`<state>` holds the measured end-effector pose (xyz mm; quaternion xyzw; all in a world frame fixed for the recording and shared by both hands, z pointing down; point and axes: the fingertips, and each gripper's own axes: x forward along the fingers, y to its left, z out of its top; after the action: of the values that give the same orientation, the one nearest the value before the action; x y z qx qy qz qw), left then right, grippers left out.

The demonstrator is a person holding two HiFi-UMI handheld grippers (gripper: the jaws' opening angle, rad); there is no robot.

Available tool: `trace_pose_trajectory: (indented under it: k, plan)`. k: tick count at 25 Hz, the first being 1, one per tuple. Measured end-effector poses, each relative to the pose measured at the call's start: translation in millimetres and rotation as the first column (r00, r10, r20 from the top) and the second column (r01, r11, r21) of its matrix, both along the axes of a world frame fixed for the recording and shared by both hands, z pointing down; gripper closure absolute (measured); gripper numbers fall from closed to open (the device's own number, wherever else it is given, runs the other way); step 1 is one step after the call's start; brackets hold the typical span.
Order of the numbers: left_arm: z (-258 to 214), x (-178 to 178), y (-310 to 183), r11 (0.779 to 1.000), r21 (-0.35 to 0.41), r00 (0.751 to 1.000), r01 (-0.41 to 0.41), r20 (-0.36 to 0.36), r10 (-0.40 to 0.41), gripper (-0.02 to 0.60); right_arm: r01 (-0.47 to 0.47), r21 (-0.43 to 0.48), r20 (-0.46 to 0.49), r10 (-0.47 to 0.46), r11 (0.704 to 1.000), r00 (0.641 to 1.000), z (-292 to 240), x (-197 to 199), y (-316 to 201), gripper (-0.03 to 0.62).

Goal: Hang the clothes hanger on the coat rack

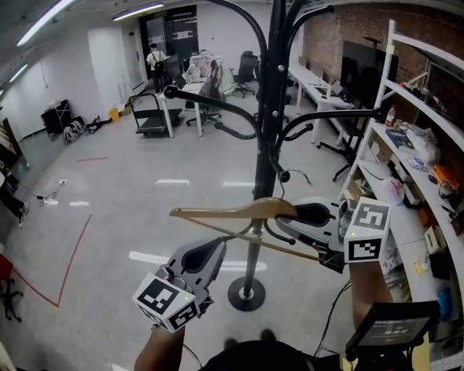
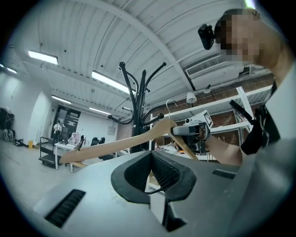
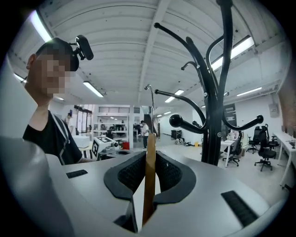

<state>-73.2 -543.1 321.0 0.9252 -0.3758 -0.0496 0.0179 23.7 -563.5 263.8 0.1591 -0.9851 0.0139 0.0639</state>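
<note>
The hanger (image 1: 232, 214) is being held up just beside the rack (image 1: 275, 94), its wooden arm pinched in the right gripper's (image 1: 297, 217) jaws. The left gripper (image 1: 210, 250) is being held below, jaws pressed together on nothing. Its hook (image 1: 293, 174) is not yet being hung on a peg.

Open-plan office: desks (image 1: 183, 93) and swivel chairs (image 1: 246, 69) at upper centre, shelving (image 1: 415, 119) at right, strip lights (image 1: 138, 11) on top.

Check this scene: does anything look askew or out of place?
Nothing is damaged or spilled. The wooden hanger sits slanted, pinched by the right hand-held gripper, its hook beside the coat rack pole, on no arm yet.
</note>
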Motion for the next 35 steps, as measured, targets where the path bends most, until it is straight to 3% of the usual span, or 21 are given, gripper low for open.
trace_pose_trajectory:
  k: [5,16,28,35]
  plan:
    - [4,8,-8,0.999,-0.012,0.999,0.031,0.016,-0.031,0.580,0.125,-0.044,-0.009,-0.125,0.991,0.992,8,-12,-14,0.537]
    - [23,19,-30,0.995,-0.045,0.996,0.087,0.038,-0.085,0.580,0.254,-0.119,0.011,-0.255,0.960,0.967,44,-9,-60,0.537]
    - [32,23,-49,0.990,-0.073,0.992,0.119,0.050,-0.116,0.580,0.361,-0.096,0.016,-0.361,0.928,0.932,62,-10,-83,0.537]
    - [36,29,-55,0.990,-0.080,0.992,0.113,0.057,-0.108,0.580,0.374,-0.093,0.008,-0.375,0.923,0.927,68,-8,-91,0.537]
